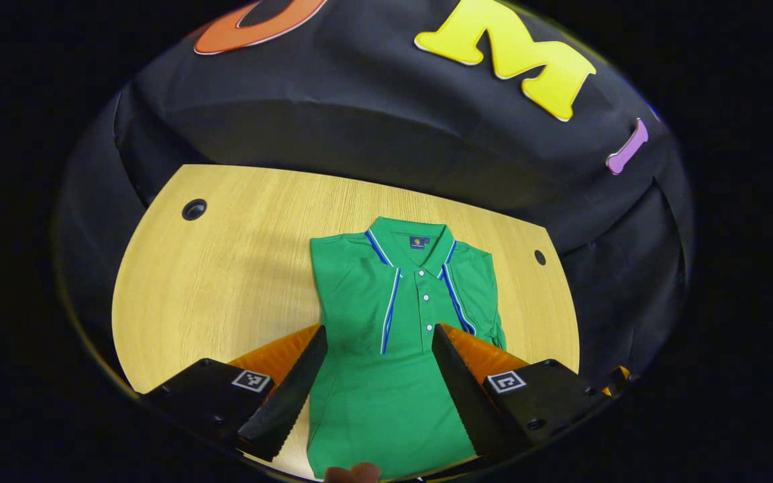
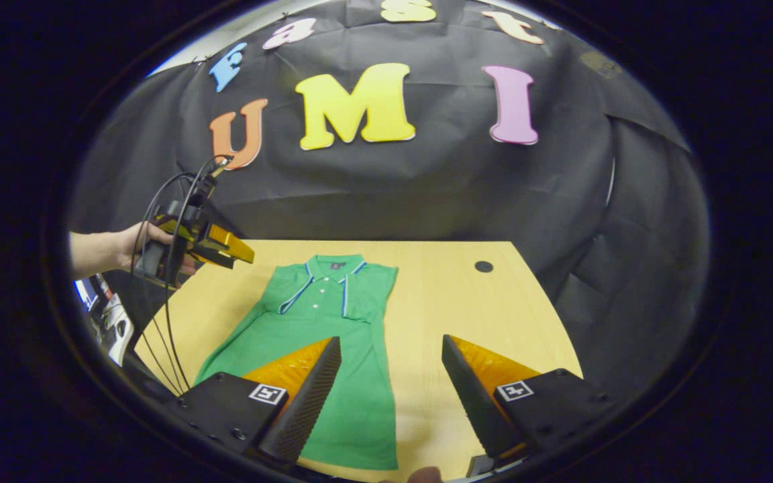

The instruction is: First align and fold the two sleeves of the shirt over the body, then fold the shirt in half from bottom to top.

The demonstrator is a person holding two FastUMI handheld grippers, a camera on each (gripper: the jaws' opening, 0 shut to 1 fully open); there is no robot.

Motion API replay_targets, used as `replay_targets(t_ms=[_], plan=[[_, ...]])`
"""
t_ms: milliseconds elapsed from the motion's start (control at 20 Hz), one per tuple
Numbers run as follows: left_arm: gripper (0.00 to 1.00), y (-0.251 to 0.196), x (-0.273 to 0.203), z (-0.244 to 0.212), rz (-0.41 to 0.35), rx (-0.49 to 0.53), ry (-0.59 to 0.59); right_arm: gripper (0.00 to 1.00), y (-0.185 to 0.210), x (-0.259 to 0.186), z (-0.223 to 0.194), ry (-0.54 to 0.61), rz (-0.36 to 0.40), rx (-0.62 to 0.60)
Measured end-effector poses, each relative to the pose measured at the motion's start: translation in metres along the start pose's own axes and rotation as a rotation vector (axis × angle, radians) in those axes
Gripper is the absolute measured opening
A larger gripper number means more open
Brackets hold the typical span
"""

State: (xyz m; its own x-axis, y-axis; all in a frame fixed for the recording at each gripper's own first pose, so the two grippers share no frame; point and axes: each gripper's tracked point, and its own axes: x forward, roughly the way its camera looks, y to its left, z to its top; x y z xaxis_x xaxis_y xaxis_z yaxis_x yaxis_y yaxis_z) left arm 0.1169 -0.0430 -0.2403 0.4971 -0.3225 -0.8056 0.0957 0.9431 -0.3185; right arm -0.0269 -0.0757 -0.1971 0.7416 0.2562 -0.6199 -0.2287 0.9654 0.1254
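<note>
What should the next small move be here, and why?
Probably lower both open grippers to the shirt's bottom hem to grasp it. Both sleeves already look folded over the body, leaving a narrow strip flat on the table. The left gripper and right gripper hang above, holding nothing.

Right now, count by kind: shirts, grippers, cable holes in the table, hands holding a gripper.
Shirt: 1, green, flat on the table, sleeves already folded in.
Grippers: 2, the left gripper and the right gripper, both open.
Cable holes: 2, one near each far corner, the other.
Hand holding a gripper: 1.
Total: 6.
</note>
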Motion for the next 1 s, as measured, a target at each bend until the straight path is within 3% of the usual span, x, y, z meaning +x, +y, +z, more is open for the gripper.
replay_targets(t_ms=[300,450,500,550,600,650,1000], plan=[[1.00,0.004,-0.062,-0.081,-0.008,-0.024,-0.054,0.93,0.032,0.010,-0.006,0.040,0.083,-0.096],[1.00,0.012,-0.077,-0.140,-0.002,0.005,-0.030,0.92,0.039,0.015,-0.023,0.089,0.099,-0.114],[1.00,0.015,-0.080,-0.161,0.001,0.010,-0.014,0.98,0.039,0.016,-0.032,0.110,0.096,-0.119],[1.00,0.018,-0.083,-0.183,0.007,0.022,0.007,0.93,0.038,0.016,-0.042,0.131,0.091,-0.126],[1.00,0.023,-0.086,-0.203,0.018,0.040,0.028,0.97,0.036,0.016,-0.053,0.156,0.088,-0.141],[1.00,0.026,-0.089,-0.221,0.025,0.066,0.050,0.92,0.036,0.014,-0.068,0.188,0.089,-0.156],[1.00,0.060,-0.108,-0.318,0.078,0.293,0.196,0.93,0.016,-0.022,-0.156,0.392,0.097,-0.263]])
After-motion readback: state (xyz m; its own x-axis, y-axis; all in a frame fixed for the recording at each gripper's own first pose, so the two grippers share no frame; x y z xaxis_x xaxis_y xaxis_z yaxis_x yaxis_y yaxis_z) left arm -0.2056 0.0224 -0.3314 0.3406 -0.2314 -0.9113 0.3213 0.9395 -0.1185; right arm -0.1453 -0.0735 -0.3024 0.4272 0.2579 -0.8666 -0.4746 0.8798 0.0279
